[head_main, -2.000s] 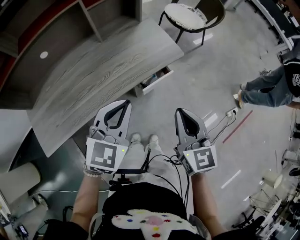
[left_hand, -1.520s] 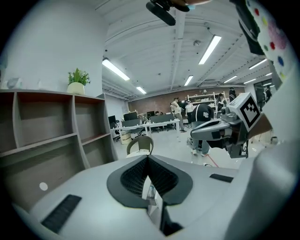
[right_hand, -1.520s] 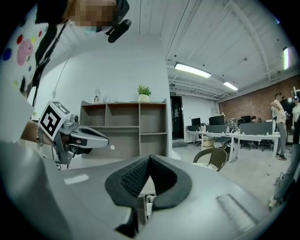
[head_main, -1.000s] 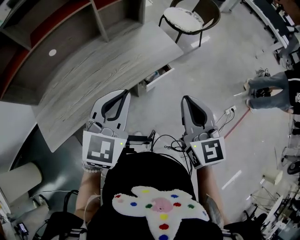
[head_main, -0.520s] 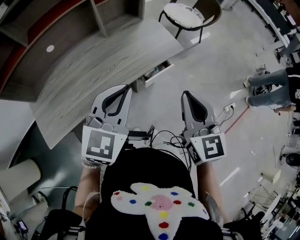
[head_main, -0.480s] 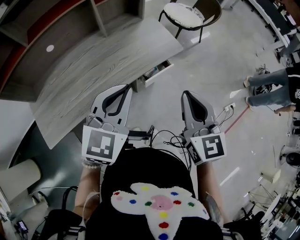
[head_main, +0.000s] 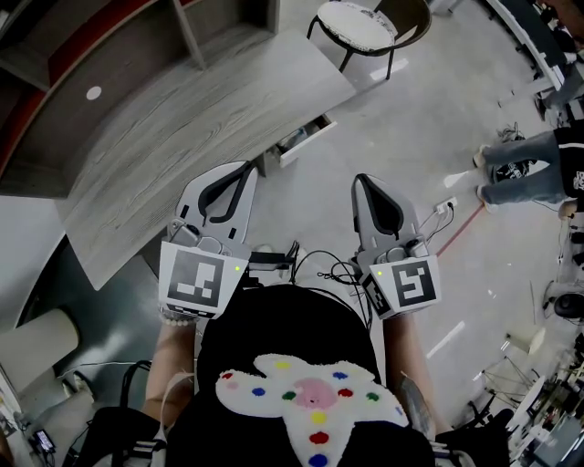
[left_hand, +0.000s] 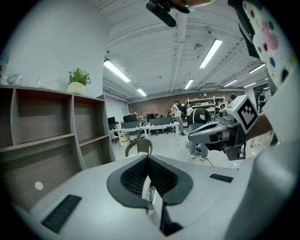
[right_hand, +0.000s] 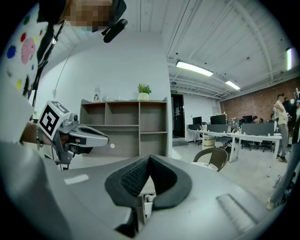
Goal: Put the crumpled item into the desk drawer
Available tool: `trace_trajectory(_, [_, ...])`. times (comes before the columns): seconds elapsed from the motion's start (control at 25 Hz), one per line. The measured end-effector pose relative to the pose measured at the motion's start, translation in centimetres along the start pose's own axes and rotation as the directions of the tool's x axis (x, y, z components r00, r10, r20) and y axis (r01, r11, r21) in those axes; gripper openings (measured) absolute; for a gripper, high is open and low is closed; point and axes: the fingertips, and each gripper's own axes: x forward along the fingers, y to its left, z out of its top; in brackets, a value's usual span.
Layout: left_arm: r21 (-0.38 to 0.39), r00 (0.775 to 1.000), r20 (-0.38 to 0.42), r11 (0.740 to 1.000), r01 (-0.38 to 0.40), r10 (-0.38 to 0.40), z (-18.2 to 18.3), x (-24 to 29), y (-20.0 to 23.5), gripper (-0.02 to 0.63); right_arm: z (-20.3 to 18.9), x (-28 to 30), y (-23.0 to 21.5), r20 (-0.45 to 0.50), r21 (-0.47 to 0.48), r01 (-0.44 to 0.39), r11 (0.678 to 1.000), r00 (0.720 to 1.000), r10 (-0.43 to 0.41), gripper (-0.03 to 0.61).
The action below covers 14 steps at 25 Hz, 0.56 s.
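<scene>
The grey wood desk (head_main: pixel 192 137) fills the upper left of the head view. Its drawer (head_main: pixel 304 142) stands partly open at the near right end, with small items inside. A small white round thing (head_main: pixel 94 92) lies at the back of the desktop; I cannot tell whether it is the crumpled item. My left gripper (head_main: pixel 241 170) hangs in front of the desk edge, jaws shut and empty. My right gripper (head_main: pixel 362 181) is level with it over the floor, also shut and empty. In the left gripper view, the left gripper (left_hand: pixel 148 157) points toward the drawer, with the right gripper (left_hand: pixel 220 133) beside it.
A round-seated chair (head_main: pixel 365 25) stands beyond the desk's right end. Shelving (right_hand: pixel 124 126) rises behind the desk, with a potted plant (right_hand: pixel 143 91) on top. A person (head_main: pixel 525 169) stands on the floor at right. A power strip with cables (head_main: pixel 445 208) lies near the right gripper.
Both grippers have stayed shut and edged slightly forward toward the desk. The head view tilted so my torso now hides my feet. The person at right shifted a little.
</scene>
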Motion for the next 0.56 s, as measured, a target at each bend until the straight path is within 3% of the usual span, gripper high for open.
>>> trace_trajectory(0.56, [-0.014,1.000,-0.006,1.000,0.012,-0.012,-0.6,0.1,-0.3,0.006,-1.0,0.0,0.1,-0.031,-0.025,-0.005,1.000,1.000,0.004,0.006])
